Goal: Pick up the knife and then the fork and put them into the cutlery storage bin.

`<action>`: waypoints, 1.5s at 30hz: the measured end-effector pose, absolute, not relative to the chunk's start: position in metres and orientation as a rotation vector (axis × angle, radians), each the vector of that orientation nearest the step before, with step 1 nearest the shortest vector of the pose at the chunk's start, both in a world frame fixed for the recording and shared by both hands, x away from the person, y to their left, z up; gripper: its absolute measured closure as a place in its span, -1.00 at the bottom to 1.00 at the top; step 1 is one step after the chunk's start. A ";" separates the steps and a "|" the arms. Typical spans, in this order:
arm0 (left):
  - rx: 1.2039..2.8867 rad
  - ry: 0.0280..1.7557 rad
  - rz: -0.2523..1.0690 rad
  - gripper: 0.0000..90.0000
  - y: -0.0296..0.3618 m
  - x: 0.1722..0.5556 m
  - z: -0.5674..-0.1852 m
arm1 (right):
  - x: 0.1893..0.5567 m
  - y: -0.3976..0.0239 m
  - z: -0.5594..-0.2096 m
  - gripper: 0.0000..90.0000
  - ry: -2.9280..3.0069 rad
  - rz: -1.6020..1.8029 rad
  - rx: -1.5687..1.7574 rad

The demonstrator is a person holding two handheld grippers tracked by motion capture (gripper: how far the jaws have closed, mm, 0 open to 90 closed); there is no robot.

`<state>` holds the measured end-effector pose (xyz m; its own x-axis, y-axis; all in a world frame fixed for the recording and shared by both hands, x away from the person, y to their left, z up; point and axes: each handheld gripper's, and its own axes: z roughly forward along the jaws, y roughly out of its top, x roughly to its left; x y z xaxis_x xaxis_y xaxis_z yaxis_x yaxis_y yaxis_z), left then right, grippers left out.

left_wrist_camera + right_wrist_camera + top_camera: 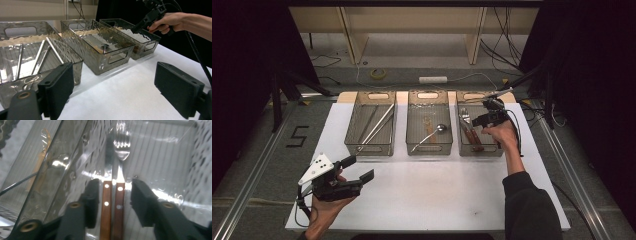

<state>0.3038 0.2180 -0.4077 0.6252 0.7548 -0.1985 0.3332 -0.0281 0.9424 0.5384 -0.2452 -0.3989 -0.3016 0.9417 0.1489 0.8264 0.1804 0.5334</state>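
Two wooden-handled utensils lie side by side in the right clear bin (498,151): a fork (121,145) and a knife (108,160). My right gripper (113,187) hangs over them with its jaws on either side of the two handles, and a small gap shows on each side, so the pads do not press. From above, the right gripper (484,119) sits over that bin's far half. My left gripper (359,168) is held above the table's front left, open, with nothing between its pads (60,87).
The middle bin (429,149) holds a long spoon (439,128). The left bin (369,149) holds several thin metal sticks (379,125). All three stand in a row at the back of the white table (437,190). The right gripper's cable (197,55) trails toward the person.
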 end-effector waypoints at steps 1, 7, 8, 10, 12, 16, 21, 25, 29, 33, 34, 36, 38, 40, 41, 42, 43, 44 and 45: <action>1.623 0.919 0.428 -0.65 0.218 0.304 -0.408 | 0.537 -0.245 -0.397 0.26 2.234 0.802 1.699; 1.624 0.920 0.425 -0.65 0.217 0.304 -0.408 | 0.522 -0.240 -0.382 0.06 2.243 0.922 1.590; 1.627 0.920 0.424 -0.65 0.217 0.304 -0.408 | 0.518 -0.239 -0.380 0.04 2.246 0.953 1.568; 1.628 0.923 0.421 -0.65 0.217 0.304 -0.408 | 0.510 -0.235 -0.375 -0.01 2.245 1.011 1.530; 1.629 0.923 0.422 -0.65 0.217 0.304 -0.408 | 0.503 -0.231 -0.371 -0.07 2.247 1.043 1.498; 1.628 0.923 0.420 -0.65 0.217 0.304 -0.409 | 0.490 -0.225 -0.365 -0.13 2.238 1.119 1.447; 1.628 0.923 0.416 -0.65 0.217 0.304 -0.409 | 0.475 -0.218 -0.363 -0.18 2.243 1.179 1.390; 1.624 0.928 0.409 -0.65 0.217 0.305 -0.409 | 0.464 -0.215 -0.363 -0.23 2.242 1.231 1.361; 1.627 0.928 0.406 -0.65 0.217 0.305 -0.410 | 0.452 -0.214 -0.364 -0.26 2.245 1.287 1.327; 1.632 0.928 0.402 -0.65 0.217 0.306 -0.410 | 0.440 -0.212 -0.364 -0.29 2.242 1.325 1.285; 1.632 0.929 0.400 -0.65 0.217 0.306 -0.410 | 0.438 -0.211 -0.364 -0.30 2.242 1.337 1.276; 1.636 0.926 0.401 -0.65 0.217 0.306 -0.410 | 0.432 -0.210 -0.364 -0.30 2.243 1.353 1.265; 1.636 0.926 0.400 -0.65 0.217 0.306 -0.410 | 0.428 -0.208 -0.365 -0.32 2.255 1.357 1.252; 1.635 0.927 0.400 -0.65 0.216 0.306 -0.411 | 0.423 -0.207 -0.365 -0.32 2.246 1.372 1.230; 1.636 0.928 0.398 -0.65 0.216 0.306 -0.411 | 0.421 -0.206 -0.366 -0.33 2.248 1.382 1.223; 1.637 0.927 0.397 -0.65 0.216 0.306 -0.411 | 0.419 -0.205 -0.366 -0.33 2.249 1.389 1.214; 1.638 0.927 0.397 -0.65 0.216 0.306 -0.411 | 0.417 -0.204 -0.367 -0.33 2.251 1.391 1.209; 1.638 0.927 0.395 -0.65 0.216 0.306 -0.411 | 0.414 -0.204 -0.368 -0.33 2.251 1.397 1.203; 1.637 0.929 0.393 -0.65 0.216 0.306 -0.411 | 0.412 -0.203 -0.369 -0.34 2.256 1.401 1.201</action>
